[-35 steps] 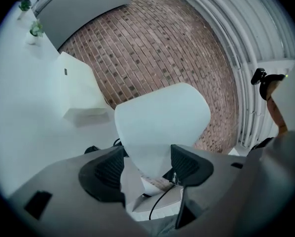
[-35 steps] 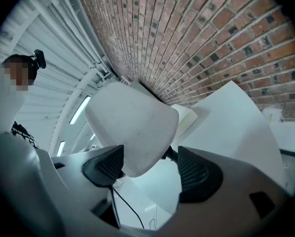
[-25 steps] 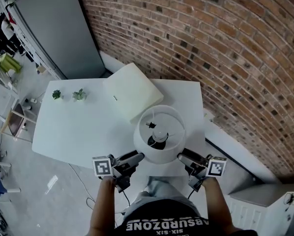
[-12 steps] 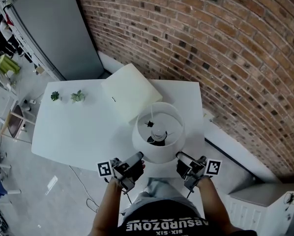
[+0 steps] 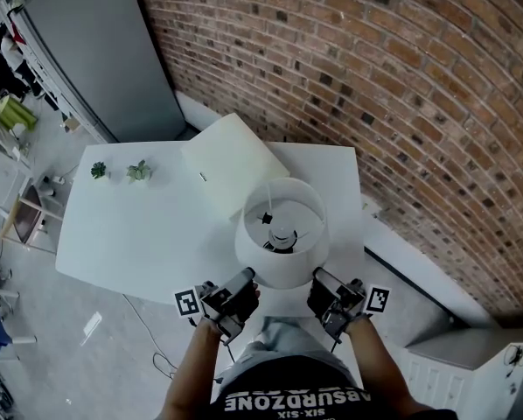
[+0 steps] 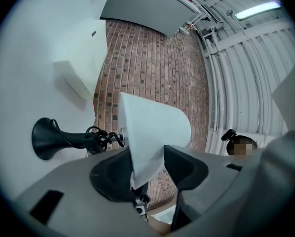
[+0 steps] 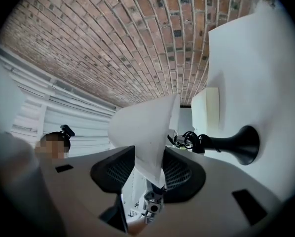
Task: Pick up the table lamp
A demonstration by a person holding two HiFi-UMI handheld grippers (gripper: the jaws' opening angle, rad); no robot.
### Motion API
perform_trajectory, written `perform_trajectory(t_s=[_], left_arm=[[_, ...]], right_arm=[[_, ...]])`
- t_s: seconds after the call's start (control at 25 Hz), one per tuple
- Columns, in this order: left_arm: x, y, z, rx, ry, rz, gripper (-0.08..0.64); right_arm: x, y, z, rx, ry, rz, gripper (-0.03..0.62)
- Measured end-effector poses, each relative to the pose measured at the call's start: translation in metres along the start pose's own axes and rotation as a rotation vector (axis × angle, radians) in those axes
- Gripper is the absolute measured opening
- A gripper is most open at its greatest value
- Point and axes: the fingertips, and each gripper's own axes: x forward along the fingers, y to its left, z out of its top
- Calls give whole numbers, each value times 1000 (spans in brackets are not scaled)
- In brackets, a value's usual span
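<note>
As jaws are just closing, left gripper (image 5: 246,278) and right gripper (image 5: 317,278) are pinching opposite sides of the upright table lamp (image 5: 282,234).

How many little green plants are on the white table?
2. The left plant sits near the table's far left corner, and the right plant stands just beside it. None look hidden.

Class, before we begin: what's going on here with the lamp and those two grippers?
A person works a handheld gripper in each hand at a white table lamp on the white table. The left gripper and the right gripper have just been closing on the near left and near right of the shade, its thin wall between each pair of jaws. The black base looks to sit on the table, so the lamp is not yet lifted.
</note>
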Motion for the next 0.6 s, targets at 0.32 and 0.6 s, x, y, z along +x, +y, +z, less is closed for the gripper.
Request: perform_trajectory(t_s=[0.32,0.6], left_arm=[[2,-8,2,13,-25,-42,139],[4,-12,9,31,-48,-35,95]], right_arm=[[8,10,7,-24,-16,48,118],[16,17,6,-25,-23,62,66]])
